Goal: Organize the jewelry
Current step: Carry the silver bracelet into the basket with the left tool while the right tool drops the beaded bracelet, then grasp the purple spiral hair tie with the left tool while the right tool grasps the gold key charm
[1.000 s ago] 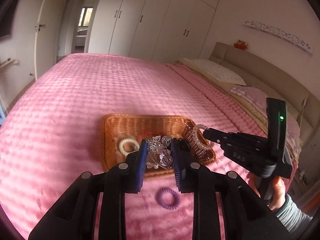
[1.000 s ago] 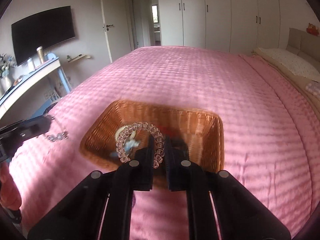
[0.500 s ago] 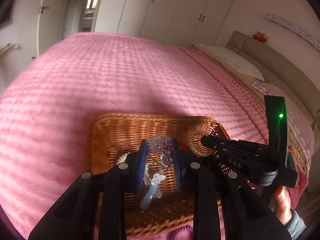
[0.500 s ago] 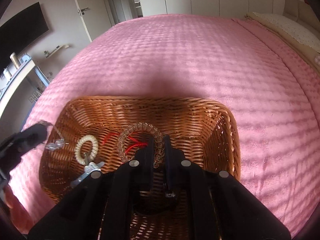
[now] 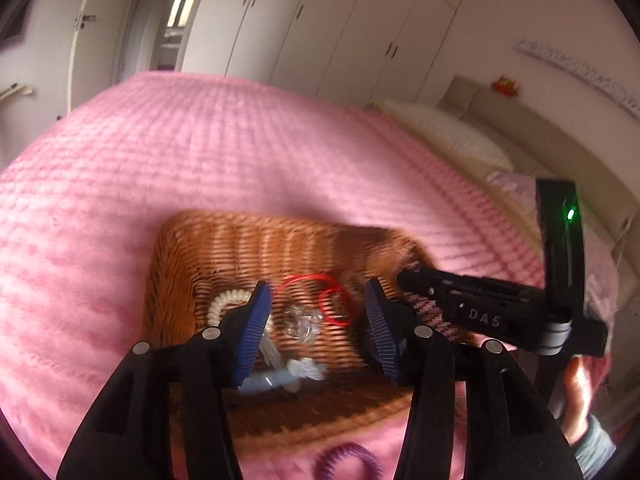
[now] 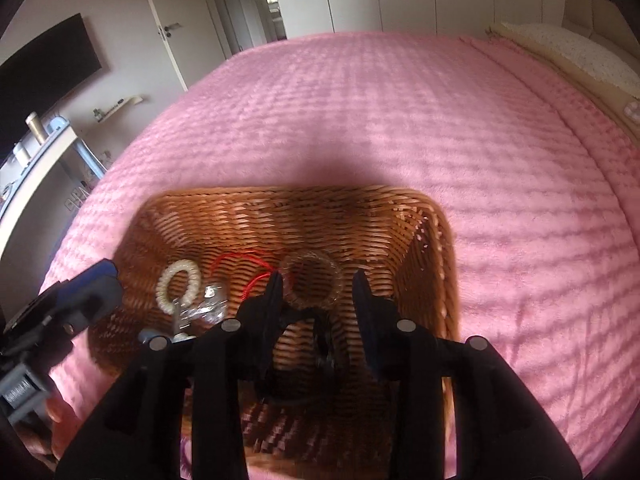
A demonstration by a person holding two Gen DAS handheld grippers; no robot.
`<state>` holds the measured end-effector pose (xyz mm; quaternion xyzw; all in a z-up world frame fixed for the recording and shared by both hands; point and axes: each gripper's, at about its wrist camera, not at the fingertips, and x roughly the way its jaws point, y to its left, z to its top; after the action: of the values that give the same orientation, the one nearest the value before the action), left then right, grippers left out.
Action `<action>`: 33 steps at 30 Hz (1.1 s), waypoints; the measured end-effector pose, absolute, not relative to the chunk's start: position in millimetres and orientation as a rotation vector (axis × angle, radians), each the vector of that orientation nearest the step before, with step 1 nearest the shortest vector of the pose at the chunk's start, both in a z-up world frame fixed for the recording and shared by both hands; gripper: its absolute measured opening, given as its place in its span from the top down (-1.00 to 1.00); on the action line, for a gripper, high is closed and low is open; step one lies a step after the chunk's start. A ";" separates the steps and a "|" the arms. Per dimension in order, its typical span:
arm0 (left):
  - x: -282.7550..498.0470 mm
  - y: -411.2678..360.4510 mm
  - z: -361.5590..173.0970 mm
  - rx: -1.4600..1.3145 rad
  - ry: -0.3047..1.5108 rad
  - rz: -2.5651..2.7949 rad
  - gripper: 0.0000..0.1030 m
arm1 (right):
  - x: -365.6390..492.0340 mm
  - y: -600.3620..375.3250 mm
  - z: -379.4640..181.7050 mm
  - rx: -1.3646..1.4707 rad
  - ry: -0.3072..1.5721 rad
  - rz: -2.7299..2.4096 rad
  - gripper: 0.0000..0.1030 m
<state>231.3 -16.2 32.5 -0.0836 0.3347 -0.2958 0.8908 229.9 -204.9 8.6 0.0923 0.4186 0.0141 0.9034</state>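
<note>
A wicker basket [image 5: 240, 248] [image 6: 280, 196] lies on the pink bedspread. My left gripper [image 5: 318, 320] hangs over it with its jaws opening. A silver sparkly ornament [image 5: 300, 322] sits loose between and below the blue pads. My right gripper [image 6: 318, 284] is also opening, and a blurred clear bead bracelet [image 6: 312, 280] lies free between its fingers over the basket floor. The right gripper [image 5: 404, 280] reaches in from the right, the left gripper [image 6: 96, 284] from the left. In the basket lie a white spiral hair tie [image 6: 180, 284], a red string [image 6: 240, 260] and a hair clip [image 5: 276, 376].
A purple spiral hair tie [image 5: 348, 460] lies on the bedspread just in front of the basket. A dark ring-shaped item [image 6: 320, 352] sits in the basket under the right gripper. Pillows [image 5: 448, 136] and a headboard are at the right, wardrobes behind, a desk [image 6: 36, 160] at the left.
Both grippers came down over the basket and opened. The silver ornament left the left pads and the bead bracelet left the right pads; both now sit lower in the basket.
</note>
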 end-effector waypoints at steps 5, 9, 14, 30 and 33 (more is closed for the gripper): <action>179.8 4.1 67.1 -0.213 0.603 -0.646 0.02 | 161.0 -197.1 46.3 0.175 0.758 0.084 0.36; 143.6 14.4 75.5 -0.206 0.566 -0.656 0.00 | 103.7 -195.5 64.9 0.147 0.695 0.105 0.36; 112.6 19.8 59.5 -0.179 0.590 -0.648 -0.01 | 58.2 -215.8 67.3 0.133 0.673 0.078 0.36; 147.5 -3.3 -42.9 -0.149 0.864 -0.536 0.02 | 62.5 -246.6 -46.9 0.208 0.889 0.078 0.49; 153.5 -9.5 -54.5 -0.141 0.879 -0.534 0.07 | 65.3 -244.6 -58.2 0.218 0.913 0.088 0.49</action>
<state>153.5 -9.5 -54.5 -0.0676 0.4199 -0.2553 0.8683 65.3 -244.6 -58.2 0.1048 0.4398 0.0426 0.8909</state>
